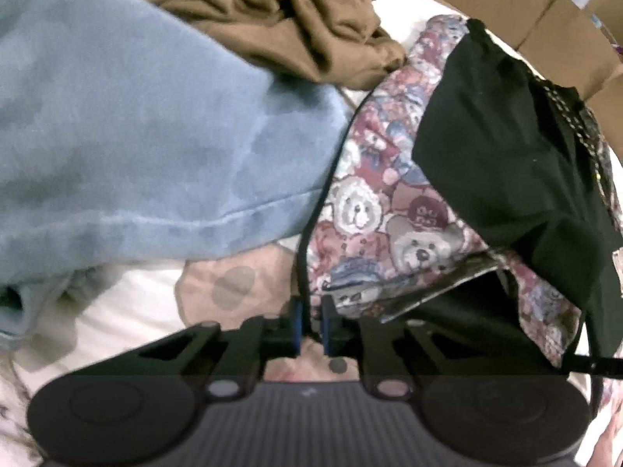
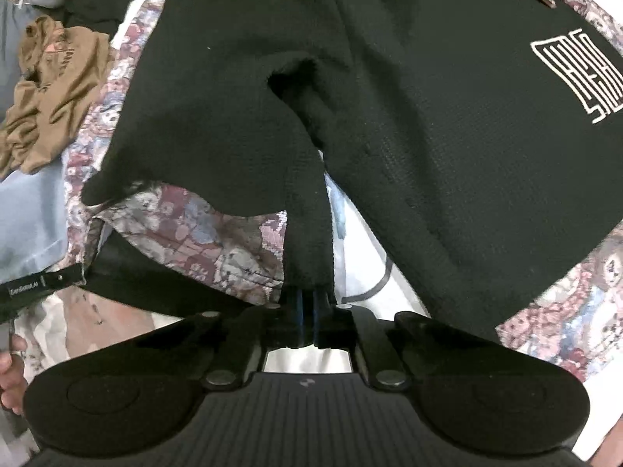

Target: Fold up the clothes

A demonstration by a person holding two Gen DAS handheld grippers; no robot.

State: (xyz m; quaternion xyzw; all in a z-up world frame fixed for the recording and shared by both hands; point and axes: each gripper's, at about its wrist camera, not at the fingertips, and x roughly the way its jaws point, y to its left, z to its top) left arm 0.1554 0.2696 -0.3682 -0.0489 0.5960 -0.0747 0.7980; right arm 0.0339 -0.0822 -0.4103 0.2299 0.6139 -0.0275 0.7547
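A garment with a teddy-bear print and black lining lies spread out; a black knit garment with a white maze-like logo lies on it. My left gripper is shut on the black-piped edge of the bear-print garment. My right gripper is shut on a hem of the black knit garment, which drapes away from the jaws over the bear-print garment.
A light blue garment lies at the left and a crumpled brown garment behind it. Both show in the right wrist view, the blue one and the brown one. Cardboard boxes stand at the back right. A patterned bedsheet lies underneath.
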